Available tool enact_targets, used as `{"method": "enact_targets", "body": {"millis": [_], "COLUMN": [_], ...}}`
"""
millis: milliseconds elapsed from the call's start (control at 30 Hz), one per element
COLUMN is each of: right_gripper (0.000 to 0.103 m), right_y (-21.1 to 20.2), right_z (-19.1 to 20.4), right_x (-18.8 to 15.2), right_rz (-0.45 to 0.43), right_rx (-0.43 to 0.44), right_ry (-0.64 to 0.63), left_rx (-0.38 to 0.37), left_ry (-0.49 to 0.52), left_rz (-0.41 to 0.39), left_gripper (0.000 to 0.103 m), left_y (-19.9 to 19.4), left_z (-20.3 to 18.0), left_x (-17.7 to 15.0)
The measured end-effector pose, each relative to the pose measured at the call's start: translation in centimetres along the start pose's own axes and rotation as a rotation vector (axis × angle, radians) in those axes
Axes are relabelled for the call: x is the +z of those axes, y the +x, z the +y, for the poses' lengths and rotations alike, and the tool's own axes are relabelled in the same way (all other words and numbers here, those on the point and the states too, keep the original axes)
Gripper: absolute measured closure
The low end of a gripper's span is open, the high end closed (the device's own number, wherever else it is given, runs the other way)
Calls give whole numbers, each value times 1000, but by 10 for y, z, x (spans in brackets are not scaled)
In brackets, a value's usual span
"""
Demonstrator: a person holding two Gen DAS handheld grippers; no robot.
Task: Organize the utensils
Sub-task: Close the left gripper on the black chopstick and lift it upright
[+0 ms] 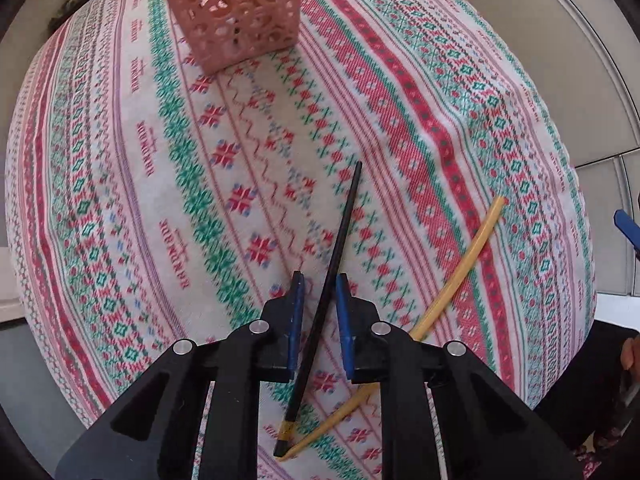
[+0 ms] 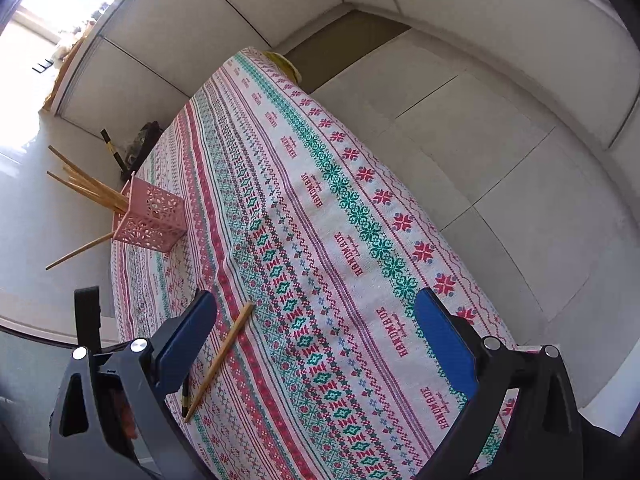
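Note:
A black chopstick [image 1: 340, 232] with a yellow band lies on the patterned tablecloth [image 1: 120, 200]. It runs between the blue pads of my left gripper [image 1: 320, 284], which points straight down. The jaws stand narrow, with a gap on the left side, so they do not clamp it. A pale wooden chopstick [image 1: 460, 272] lies crossed under its near end, also seen in the right wrist view [image 2: 224, 356]. My right gripper [image 2: 316, 304] hovers wide open over the cloth, holding nothing. A pink perforated holder [image 1: 236, 8] stands at the far end and holds several wooden chopsticks [image 2: 88, 188].
The cloth-covered table [image 2: 360, 240] is narrow, and its edges drop to a pale tiled floor [image 2: 480, 140] on both sides. A blue fingertip of the right gripper [image 1: 626, 224] shows at the right edge of the left wrist view. Dark clutter [image 2: 140, 140] sits beyond the holder.

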State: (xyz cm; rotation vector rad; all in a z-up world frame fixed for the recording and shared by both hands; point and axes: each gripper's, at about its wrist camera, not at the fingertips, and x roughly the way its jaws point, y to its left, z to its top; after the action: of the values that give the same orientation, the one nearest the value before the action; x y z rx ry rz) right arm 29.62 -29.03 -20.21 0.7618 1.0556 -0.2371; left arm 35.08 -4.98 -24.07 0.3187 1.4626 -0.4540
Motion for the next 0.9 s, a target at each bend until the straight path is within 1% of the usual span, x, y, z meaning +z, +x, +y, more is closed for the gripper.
{"method": "enact_targets", "body": {"millis": [33,67,100,167,233,267,300,367,433,467,500,533,567,600,667,767,800,900], "right_gripper": [7,7,7,7,7,7,7,7,7,7,7,7,7,7,7,7,7,7], "right_y": [3,5,6,8,9,10,11,13,16,16,17,17,18,19,23,32,35,46], "right_z": [1,2,3,4,3,3,3,4,6,8,10,11,13,15,18,25,30,48], "right_x": [-1,-1,-2,-1,0,1,2,2,2,2,1,0,-1,-2,-5,-11,-15,-25], "right_rz": [10,16,15,7,8,8,11,24,33,35,37,39,41,46,70,112,121,141], "right_rx": [3,3,-4,-17,-20,-24,-24,-19,-14,-12,-10,-8,-6,-4,5,-2,-11,-56], "right_ry": [4,4,2,2,6,7,10,12,6,4,1,-2,-6,-9,-11,-15,-29,-89], "left_rx": [27,55,77,102,113,132,141,100,49,49,41,37,31,18,-21,-22,-32,-110], "left_ry": [20,43,64,91,114,139,154,145,138,136,126,106,76,45,-20,-96,-130,-244], "left_rz": [2,2,-3,-33,-32,-33,-35,-25,-25,-32,-38,-46,-52,-57,-77,-141,-177,-309], "left_gripper": [63,50,34,35,35,33,34,45,60,62,68,78,85,97,98,99,99,99], "left_y": [-1,0,0,0,1,2,1,1,-1,-2,-2,-4,-6,-8,-13,-20,-26,-53], "left_z": [-2,-5,-9,-20,-31,-36,-39,-44,-44,-42,-34,-29,-22,-11,10,27,31,45], "left_x": [-3,-5,-9,-7,-3,0,2,8,9,18,23,21,18,10,-1,-22,-31,-64]}}
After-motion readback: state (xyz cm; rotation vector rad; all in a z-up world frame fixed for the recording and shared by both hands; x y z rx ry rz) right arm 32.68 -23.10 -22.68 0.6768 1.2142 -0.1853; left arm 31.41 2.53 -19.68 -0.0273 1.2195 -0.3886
